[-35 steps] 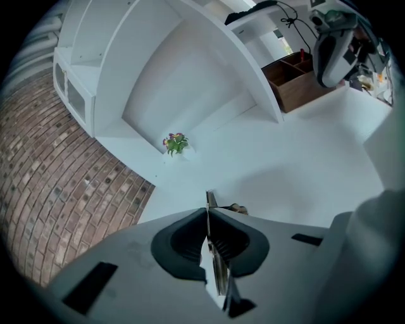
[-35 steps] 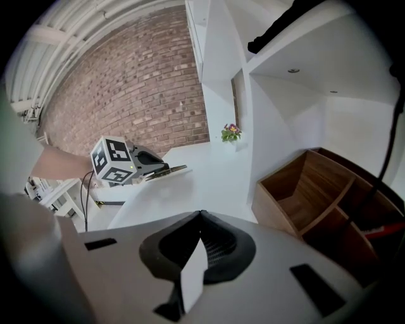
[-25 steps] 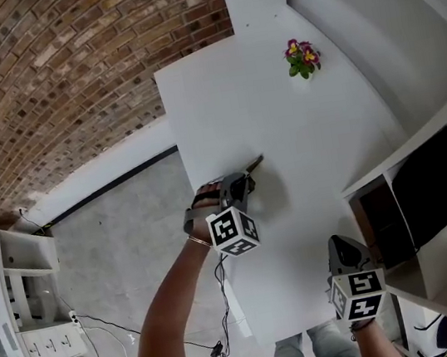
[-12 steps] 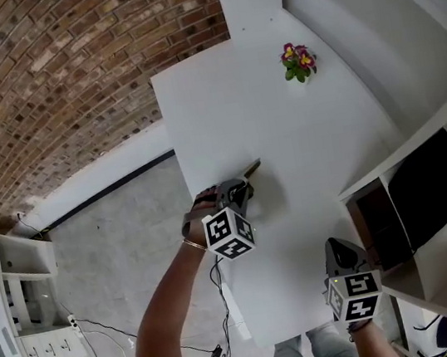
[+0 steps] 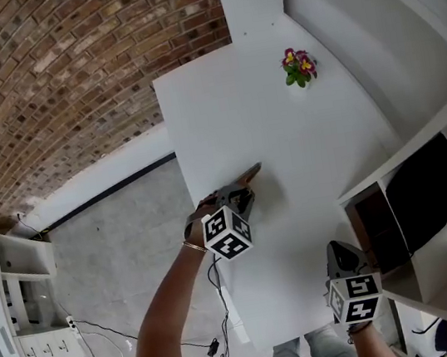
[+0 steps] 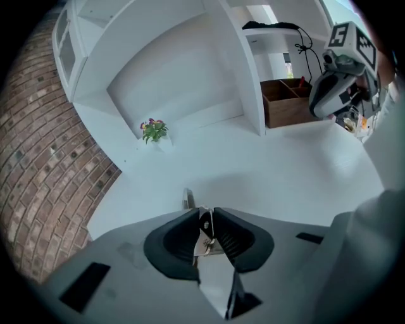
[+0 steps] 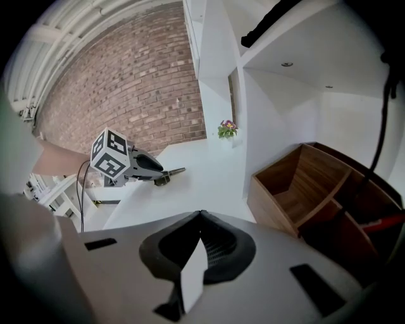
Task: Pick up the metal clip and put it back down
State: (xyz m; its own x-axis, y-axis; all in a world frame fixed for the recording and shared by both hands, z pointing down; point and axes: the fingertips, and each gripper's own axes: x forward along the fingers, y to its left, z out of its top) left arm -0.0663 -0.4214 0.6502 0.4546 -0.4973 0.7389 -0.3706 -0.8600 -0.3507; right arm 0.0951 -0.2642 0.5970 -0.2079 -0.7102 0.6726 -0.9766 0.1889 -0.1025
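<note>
Just inside the left edge of the white rectangular table [image 5: 294, 145], about midway along it, one slim silver metal clip [image 5: 251, 174] is seen held at the tip of the left gripper [image 5: 243, 193]. In the left gripper view the jaws have just been opening and stand partly apart. The clip's rear end [image 6: 205, 235] fills the narrow gap between them and is touched by both pads, and its nose juts out ahead over the tabletop. Whether the nose rests on the table or hangs just above it cannot be told.

Two grey handheld grippers are counted, each carrying one cube with black-and-white square markers. The right gripper [image 5: 340, 244] is held over the table's near right corner, well apart from the clip. Its jaws are pressed together with nothing between them [image 7: 200, 215].

One small potted plant with pink and yellow flowers [image 5: 299, 64] stands near the far right edge of the table, by the white wall. One brown wooden box [image 7: 304, 190] with open compartments is set on the white shelving beside the table's right edge. One bare forearm [image 5: 171, 325] is seen reaching in behind the left gripper.
</note>
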